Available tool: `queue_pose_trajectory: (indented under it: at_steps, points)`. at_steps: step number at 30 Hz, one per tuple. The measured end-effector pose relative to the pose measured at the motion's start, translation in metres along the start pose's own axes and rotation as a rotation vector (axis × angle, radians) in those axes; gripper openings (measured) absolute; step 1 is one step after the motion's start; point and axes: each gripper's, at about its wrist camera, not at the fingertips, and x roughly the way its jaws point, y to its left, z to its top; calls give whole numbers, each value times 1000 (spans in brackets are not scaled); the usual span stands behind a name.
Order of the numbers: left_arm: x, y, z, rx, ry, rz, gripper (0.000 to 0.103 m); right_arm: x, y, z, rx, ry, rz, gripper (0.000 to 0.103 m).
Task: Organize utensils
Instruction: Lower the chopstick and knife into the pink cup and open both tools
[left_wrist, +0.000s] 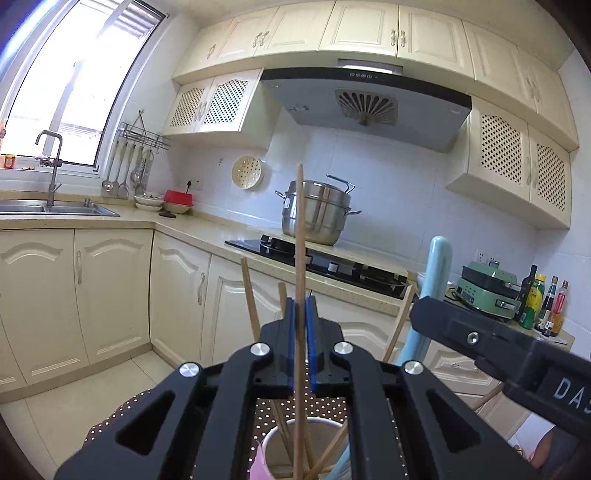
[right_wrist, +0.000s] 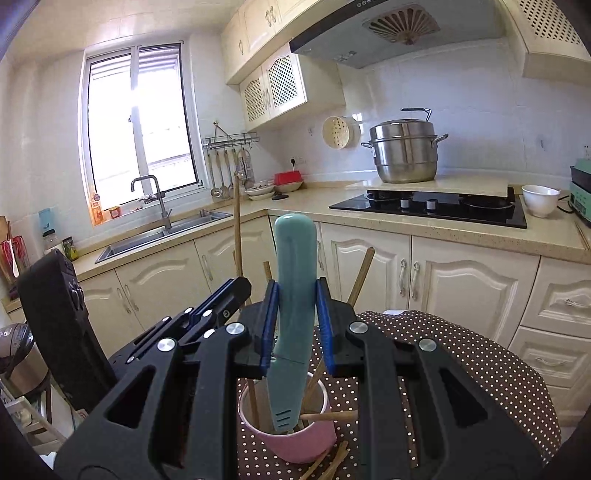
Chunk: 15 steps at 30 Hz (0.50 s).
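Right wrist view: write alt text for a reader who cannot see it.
The right tongs grip a pale blue knife upright, its blade tip down inside a pink cup holding wooden chopsticks, on a brown polka-dot cloth. The left tongs hold one chopstick alongside.

A cup is standing on a dotted tablecloth, with chopsticks leaning inside it and more chopsticks lying on the cloth at its six o'clock. A knife is dipping into the cup. At twelve o'clock a counter is running, the sink at ten o'clock, the stove at two o'clock, a steamer pot sitting behind the stove.
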Motion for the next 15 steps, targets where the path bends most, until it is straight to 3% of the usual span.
queue_pose_trajectory:
  at_steps: [4, 6, 15]
  points:
    - [-2, 3, 0, -5, 26, 2, 9, -1, 3, -2, -6, 11, -4, 21]
    - [-6, 5, 0, -4, 33, 6, 27, -2, 4, -2, -8, 13, -5, 21]
    - [-32, 14, 10, -2, 43, 56, 36, -6, 12, -3, -18, 19, -21, 21]
